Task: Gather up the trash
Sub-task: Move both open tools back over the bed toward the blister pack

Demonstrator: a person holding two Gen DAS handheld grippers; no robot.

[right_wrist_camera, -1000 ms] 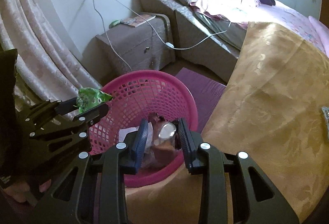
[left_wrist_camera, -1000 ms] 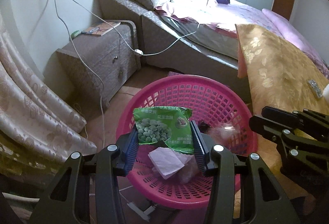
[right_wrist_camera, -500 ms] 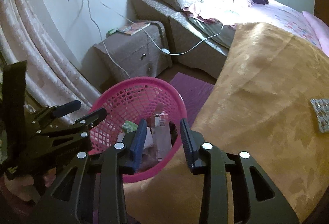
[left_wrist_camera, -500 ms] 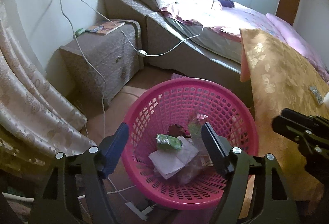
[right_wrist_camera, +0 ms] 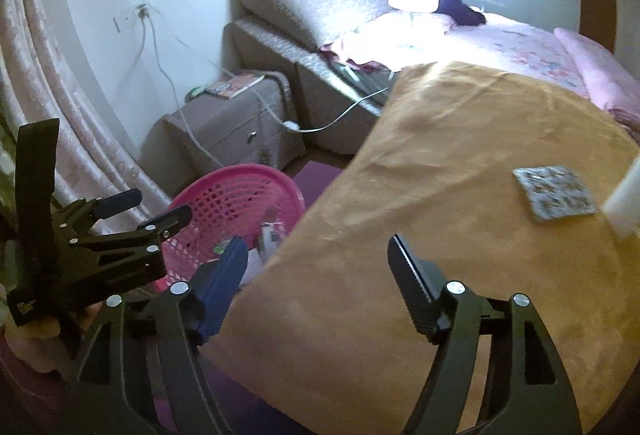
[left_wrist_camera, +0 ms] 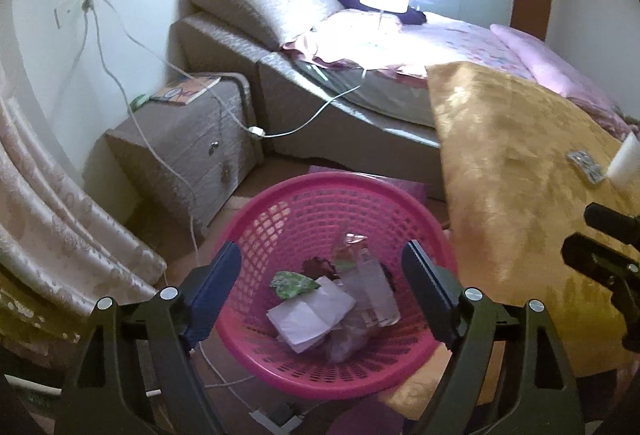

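1. Opening over the pink basket, my left gripper has its jaws spreading wide apart with nothing between them; I read that as a drop just made, since the basket sits directly beneath.
2. Lying at the basket's bottom near 6 o'clock of my left view are the green snack packet, a white paper and a clear wrapper, piled touching one another.
3. My right gripper is likewise opening and empty, aimed over the gold cloth rather than the basket, which lies at its 9 o'clock.
4. At 2 o'clock of the right view a flat patterned packet lies on that cloth, with a white object just beside it; the packet looks to me like the next trash to fetch.
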